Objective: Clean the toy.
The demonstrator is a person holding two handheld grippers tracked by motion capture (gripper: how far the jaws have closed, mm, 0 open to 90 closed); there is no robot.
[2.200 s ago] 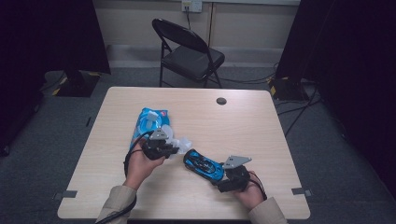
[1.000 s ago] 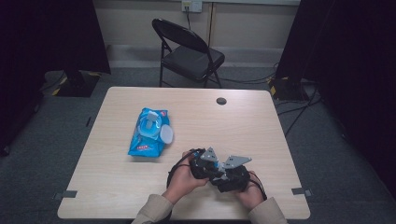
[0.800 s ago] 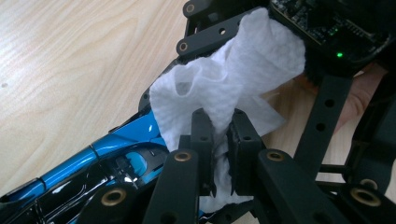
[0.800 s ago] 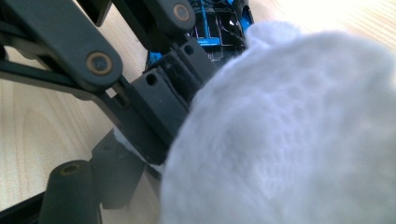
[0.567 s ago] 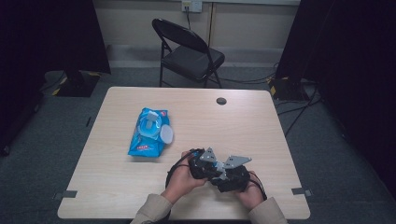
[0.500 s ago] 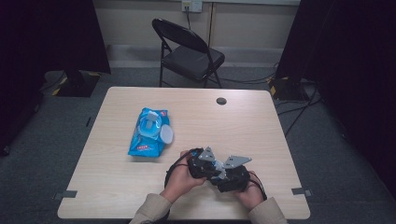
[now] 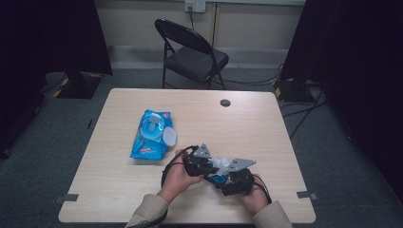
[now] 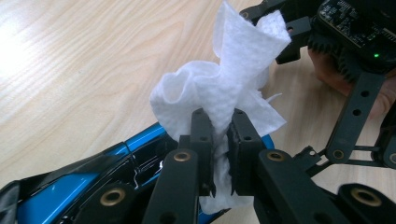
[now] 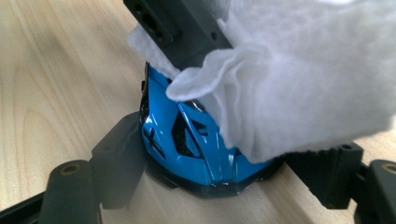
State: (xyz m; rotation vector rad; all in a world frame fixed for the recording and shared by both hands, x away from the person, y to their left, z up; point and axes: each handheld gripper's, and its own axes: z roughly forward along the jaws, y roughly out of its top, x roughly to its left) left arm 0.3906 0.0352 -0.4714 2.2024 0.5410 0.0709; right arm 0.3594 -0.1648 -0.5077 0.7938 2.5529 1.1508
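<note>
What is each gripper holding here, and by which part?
The left gripper pinches a bunched white wipe near its lower end. The right gripper clamps the blue toy car across its sides.

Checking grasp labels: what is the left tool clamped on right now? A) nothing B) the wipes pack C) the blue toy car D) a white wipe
D: the left tool is shut on the white wipe, bunched above the blue toy car, which sits between the right tool's jaws.
</note>
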